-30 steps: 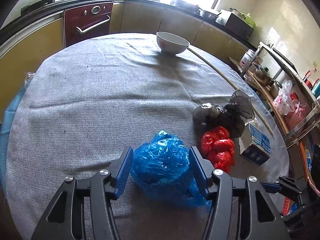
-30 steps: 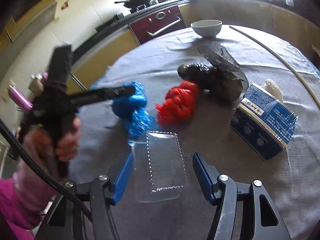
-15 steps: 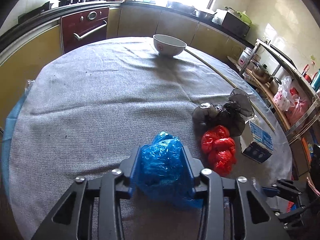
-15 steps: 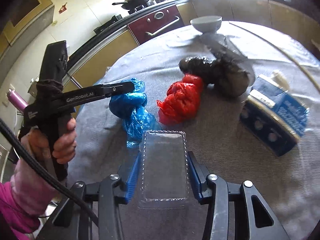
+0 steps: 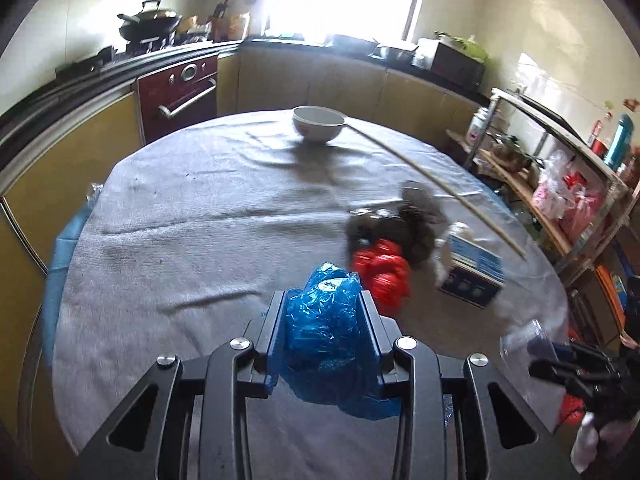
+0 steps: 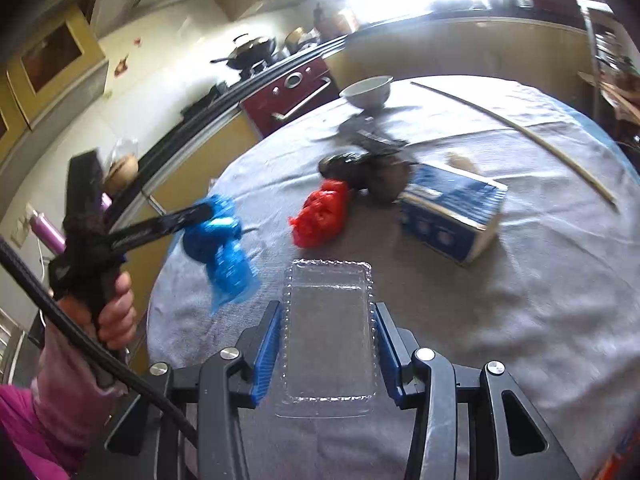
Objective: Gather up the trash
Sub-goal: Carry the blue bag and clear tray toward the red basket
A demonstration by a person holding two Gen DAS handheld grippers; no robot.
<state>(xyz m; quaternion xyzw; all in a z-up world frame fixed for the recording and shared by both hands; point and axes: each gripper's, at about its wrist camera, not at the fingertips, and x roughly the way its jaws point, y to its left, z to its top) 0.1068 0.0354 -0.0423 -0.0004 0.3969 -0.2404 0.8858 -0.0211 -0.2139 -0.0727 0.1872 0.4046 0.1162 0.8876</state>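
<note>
The crumpled blue plastic bag (image 5: 326, 320) sits squeezed between the fingers of the left gripper (image 5: 325, 322), lifted just off the desk (image 5: 192, 240) with its loose tail hanging below; it looks feather-light and soft, so it should compress rather than resist, and a hold on the bunched middle, as here, seems safer than on the slippery trailing film. The clear plastic tray (image 6: 329, 336) is pinched across its narrow width by the fingers of the right gripper (image 6: 327, 344); it reads as thin, springy and slick, likely to buckle or pop out if pressed harder, so the ribbed rim is the better place to bear on. Both sets of fingers are therefore closed on trash, not empty. Beyond them on the grey cloth lie a red plastic bag (image 6: 320, 216), touching a black plastic bag (image 6: 368, 172), and beside that a blue carton (image 6: 452, 212), stiffer and boxy. A white bowl (image 5: 318, 123) and a long stick (image 5: 436, 184) lie farther off.
</note>
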